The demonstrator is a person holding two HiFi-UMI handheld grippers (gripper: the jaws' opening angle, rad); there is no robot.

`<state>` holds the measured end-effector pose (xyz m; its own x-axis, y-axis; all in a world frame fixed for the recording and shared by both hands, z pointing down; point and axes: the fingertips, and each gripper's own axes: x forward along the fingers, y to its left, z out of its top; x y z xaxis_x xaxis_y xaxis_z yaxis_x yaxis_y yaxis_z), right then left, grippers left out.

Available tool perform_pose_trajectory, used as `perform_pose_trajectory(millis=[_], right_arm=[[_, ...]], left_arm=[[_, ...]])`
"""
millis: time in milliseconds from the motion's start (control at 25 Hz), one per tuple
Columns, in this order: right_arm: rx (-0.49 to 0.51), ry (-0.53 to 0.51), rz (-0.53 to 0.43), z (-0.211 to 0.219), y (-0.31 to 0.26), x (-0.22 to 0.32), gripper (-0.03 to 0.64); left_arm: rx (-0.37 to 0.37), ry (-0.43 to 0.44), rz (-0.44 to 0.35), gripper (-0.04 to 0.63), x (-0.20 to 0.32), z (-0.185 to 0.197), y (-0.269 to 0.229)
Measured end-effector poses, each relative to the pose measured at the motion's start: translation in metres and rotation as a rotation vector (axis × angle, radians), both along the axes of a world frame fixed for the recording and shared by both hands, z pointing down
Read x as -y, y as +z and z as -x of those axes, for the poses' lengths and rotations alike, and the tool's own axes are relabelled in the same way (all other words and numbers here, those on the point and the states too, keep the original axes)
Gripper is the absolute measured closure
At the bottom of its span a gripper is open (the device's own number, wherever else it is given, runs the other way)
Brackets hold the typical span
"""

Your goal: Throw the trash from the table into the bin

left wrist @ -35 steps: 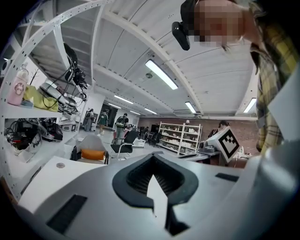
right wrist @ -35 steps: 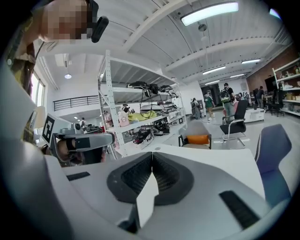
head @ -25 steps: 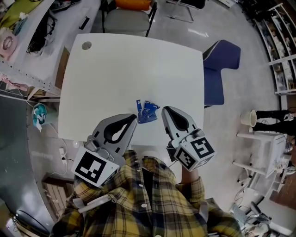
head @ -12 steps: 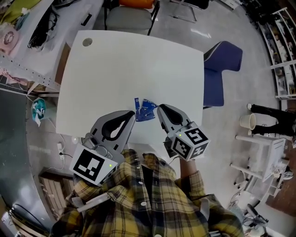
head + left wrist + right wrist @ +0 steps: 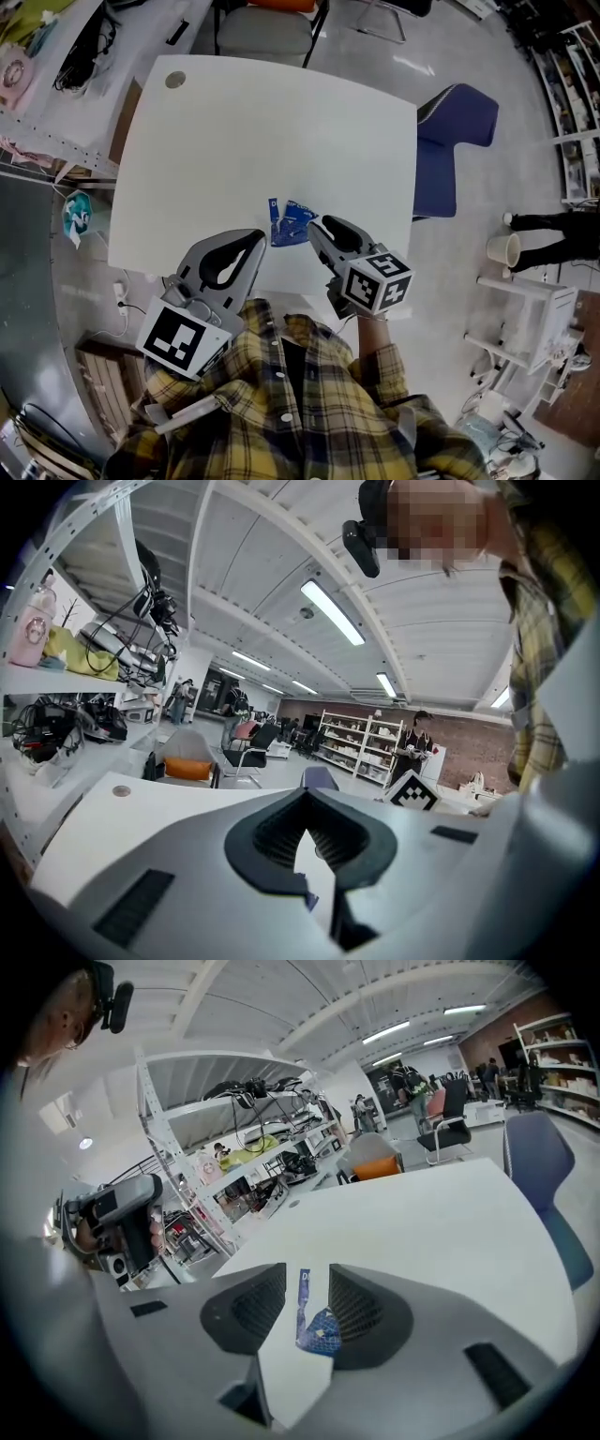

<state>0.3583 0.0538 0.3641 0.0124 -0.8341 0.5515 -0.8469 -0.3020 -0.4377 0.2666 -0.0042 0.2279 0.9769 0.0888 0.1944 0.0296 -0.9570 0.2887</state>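
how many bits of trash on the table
1: a blue wrapper near the table's front edge, ahead of the right gripper, whose jaws have just been opening; none seems hidden.

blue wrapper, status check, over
Right gripper just opening, blue wrapper between its jaws, ungripped. Left gripper shut, empty. Wrapper lying on table, nothing in the way.

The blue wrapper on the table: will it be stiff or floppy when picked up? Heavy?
Probably floppy: the blue wrapper looks crumpled and thin. Likely very light, so it may slide on the smooth table if pushed.
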Motion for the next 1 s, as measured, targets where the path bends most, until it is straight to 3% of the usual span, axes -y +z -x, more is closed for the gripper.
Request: perform_pose_trajectory(millis=[560,1000], right_arm=[[0.16,0.01,0.16,0.0,0.088,-0.009,0.414],[0.226,0.009,0.217,0.005,0.123,0.0,0.394]], left_arm=[[0.029,-0.037,-0.006,0.597,0.012,0.004,0.01],[0.048,-0.065,0.005,0.597,0.02,0.012,0.017]])
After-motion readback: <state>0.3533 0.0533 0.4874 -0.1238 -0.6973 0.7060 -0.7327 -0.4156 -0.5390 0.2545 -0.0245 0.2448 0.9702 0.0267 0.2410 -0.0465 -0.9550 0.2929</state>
